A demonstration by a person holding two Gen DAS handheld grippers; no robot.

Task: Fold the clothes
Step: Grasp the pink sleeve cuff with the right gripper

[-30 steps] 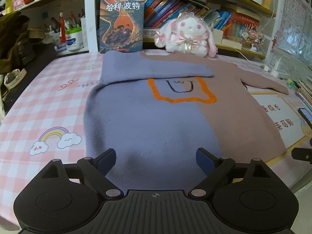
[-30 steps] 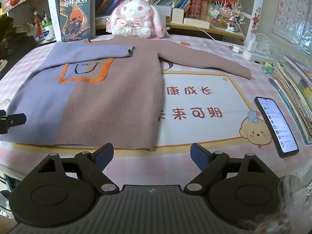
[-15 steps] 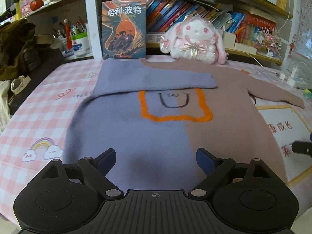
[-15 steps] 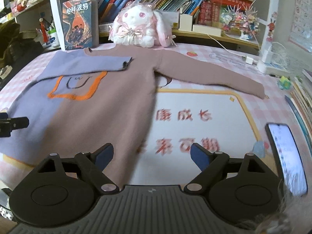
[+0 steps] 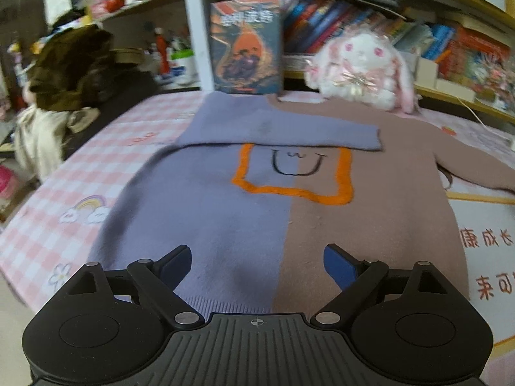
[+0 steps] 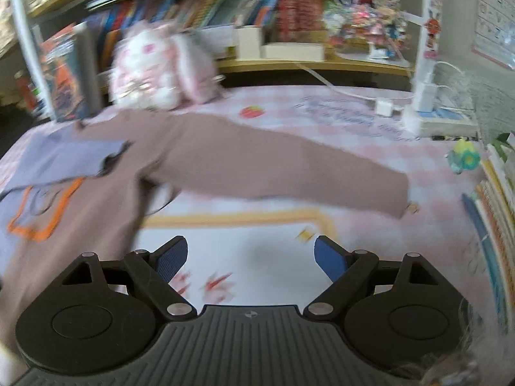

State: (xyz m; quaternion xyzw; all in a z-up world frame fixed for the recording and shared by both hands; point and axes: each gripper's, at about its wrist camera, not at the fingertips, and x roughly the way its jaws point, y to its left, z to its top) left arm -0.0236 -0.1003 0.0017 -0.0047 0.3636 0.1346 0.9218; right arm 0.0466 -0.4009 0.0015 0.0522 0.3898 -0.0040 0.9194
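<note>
A half purple, half brown sweater (image 5: 283, 212) with an orange square and a smiley lies flat on the pink checked table. Its purple sleeve (image 5: 276, 128) is folded across the chest. Its brown sleeve (image 6: 283, 167) stretches out to the right in the right wrist view. My left gripper (image 5: 257, 267) is open and empty, just above the sweater's bottom hem. My right gripper (image 6: 251, 257) is open and empty, above the white mat (image 6: 244, 244) to the right of the sweater body (image 6: 80, 212), short of the brown sleeve.
A white plush rabbit (image 5: 360, 67) and a standing book (image 5: 246, 45) sit at the table's back edge under bookshelves. A dark bag (image 5: 74, 70) is at the left. A charger and cable (image 6: 386, 106) and stacked books (image 6: 495, 186) lie at the right.
Both grippers have moved forward over the table. The right gripper has swung toward the outstretched brown sleeve, and the phone has left its view. Both stay open.
</note>
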